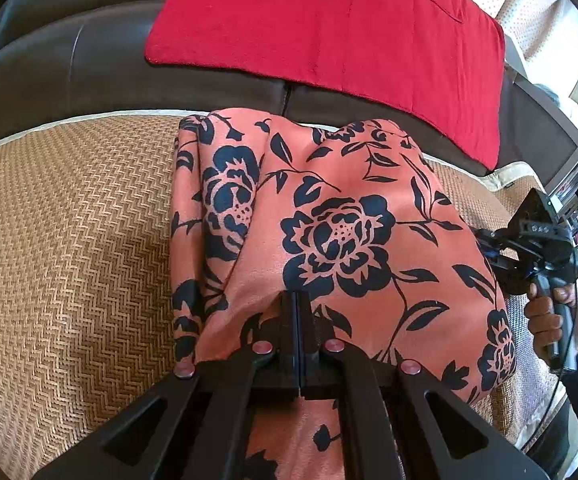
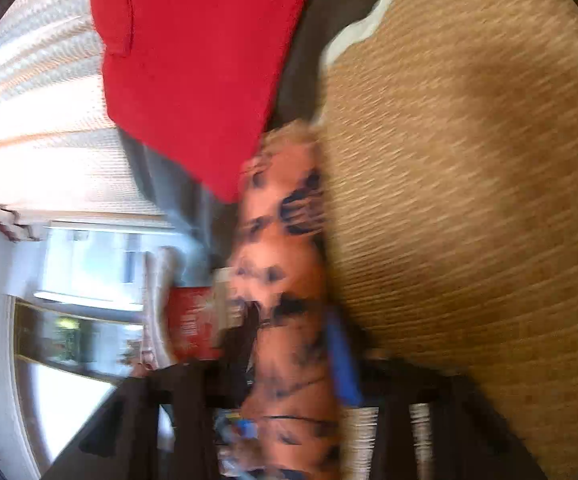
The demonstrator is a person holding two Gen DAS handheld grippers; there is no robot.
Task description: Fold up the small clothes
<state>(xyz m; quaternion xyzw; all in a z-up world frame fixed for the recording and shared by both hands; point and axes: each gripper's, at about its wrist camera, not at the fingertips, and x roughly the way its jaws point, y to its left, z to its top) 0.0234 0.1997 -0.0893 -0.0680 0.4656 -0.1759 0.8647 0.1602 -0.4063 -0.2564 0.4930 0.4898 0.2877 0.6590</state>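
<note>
Left gripper (image 1: 297, 300) clamped on orange flowered cloth (image 1: 341, 216), pinning the near edge to the mat (image 1: 69, 220). Right gripper (image 2: 289, 360), blurred, seems clamped on the cloth's side edge, likely for folding.

Woven mat (image 1: 69, 220) is lying bare left of the floral garment (image 1: 329, 220), giving a gripper open room there. Sofa back (image 1: 69, 60) w/ red cloth (image 1: 329, 28) is blocking the far side. Right side's getting tight: hand (image 1: 549, 312) is holding the right gripper (image 1: 485, 240) at the garment's edge.
</note>
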